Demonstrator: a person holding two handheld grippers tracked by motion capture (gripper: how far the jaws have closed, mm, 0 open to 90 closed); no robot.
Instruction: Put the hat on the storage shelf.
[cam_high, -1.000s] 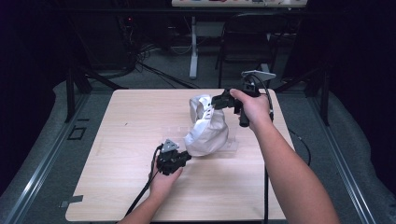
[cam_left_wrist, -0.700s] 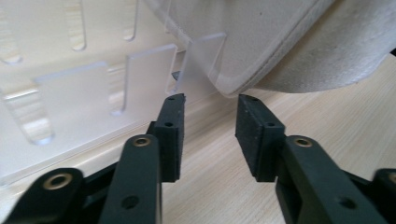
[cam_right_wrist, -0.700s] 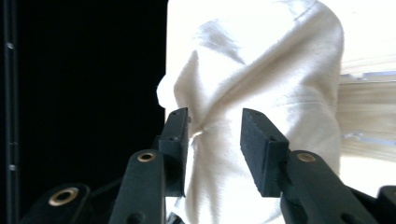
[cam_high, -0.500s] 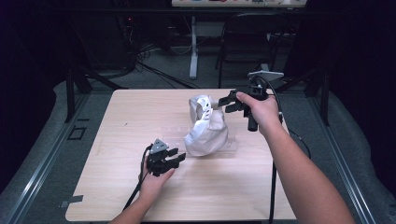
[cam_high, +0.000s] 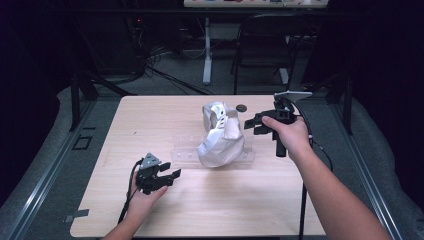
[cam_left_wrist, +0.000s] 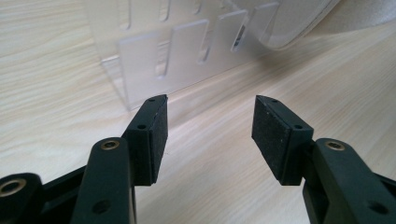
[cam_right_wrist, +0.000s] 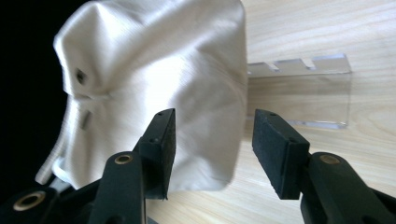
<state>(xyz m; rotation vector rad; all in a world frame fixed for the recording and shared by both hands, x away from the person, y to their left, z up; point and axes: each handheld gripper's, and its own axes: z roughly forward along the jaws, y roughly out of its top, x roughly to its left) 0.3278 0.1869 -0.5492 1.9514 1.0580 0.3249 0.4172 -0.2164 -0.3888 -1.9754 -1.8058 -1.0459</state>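
The white cloth bag (cam_high: 221, 135) is left draped over the clear acrylic rack (cam_high: 186, 150) at mid-counter (cam_high: 300, 200). Both sets of fingers have just been opening and are held wide, empty: the left gripper (cam_high: 167, 177) near the rack's end, the right gripper (cam_high: 253, 123) just beside the bag, so the bag rests unsupported

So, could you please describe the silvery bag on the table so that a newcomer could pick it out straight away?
Start at the pale wooden table and look to its middle, slightly toward the far edge. There a clear plastic rack lies flat, and the bag stands crumpled on its right end. It is the one soft, shiny, silver-white thing there; a small dark disc lies behind it.
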